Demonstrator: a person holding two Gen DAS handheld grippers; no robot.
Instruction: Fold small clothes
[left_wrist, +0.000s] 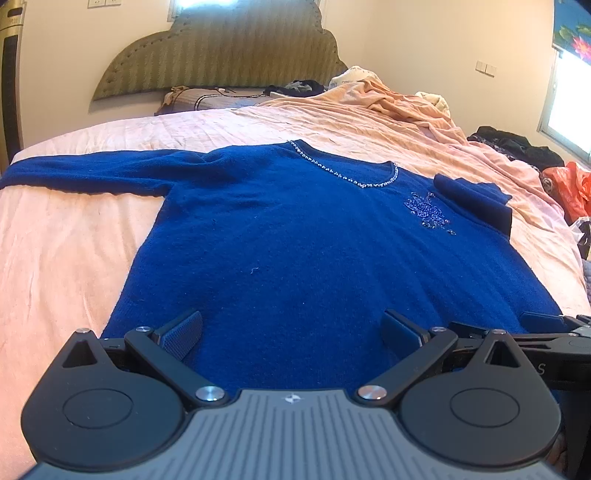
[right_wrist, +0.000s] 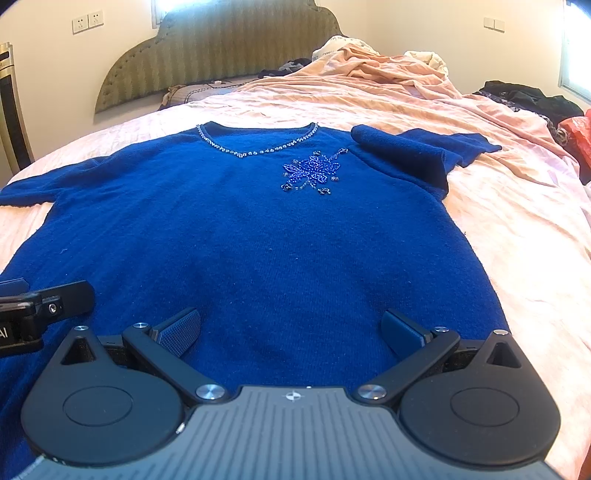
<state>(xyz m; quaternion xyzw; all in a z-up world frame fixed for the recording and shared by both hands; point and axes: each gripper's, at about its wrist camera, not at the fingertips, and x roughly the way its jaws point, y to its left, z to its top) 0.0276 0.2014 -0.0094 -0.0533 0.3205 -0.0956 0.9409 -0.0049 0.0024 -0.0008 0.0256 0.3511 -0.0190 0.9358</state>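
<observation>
A royal-blue knit sweater (left_wrist: 295, 236) (right_wrist: 258, 236) lies front up on a pink bed sheet (left_wrist: 62, 236), neckline with silver beads toward the headboard. A beaded flower (right_wrist: 312, 171) sits on its chest. The left sleeve stretches out flat (left_wrist: 88, 171); the right sleeve (right_wrist: 417, 147) is folded back on itself. My left gripper (left_wrist: 291, 328) hovers open over the hem's left part. My right gripper (right_wrist: 291, 328) hovers open over the hem's right part. Nothing is between either pair of fingers. Each gripper shows at the edge of the other's view (left_wrist: 554, 332) (right_wrist: 40, 306).
A crumpled peach blanket (right_wrist: 388, 70) is heaped at the far right of the bed. Dark clothes (left_wrist: 517, 144) and an orange bag (left_wrist: 569, 184) lie at the right edge. A padded headboard (left_wrist: 221, 55) and pillow (left_wrist: 207, 98) stand behind.
</observation>
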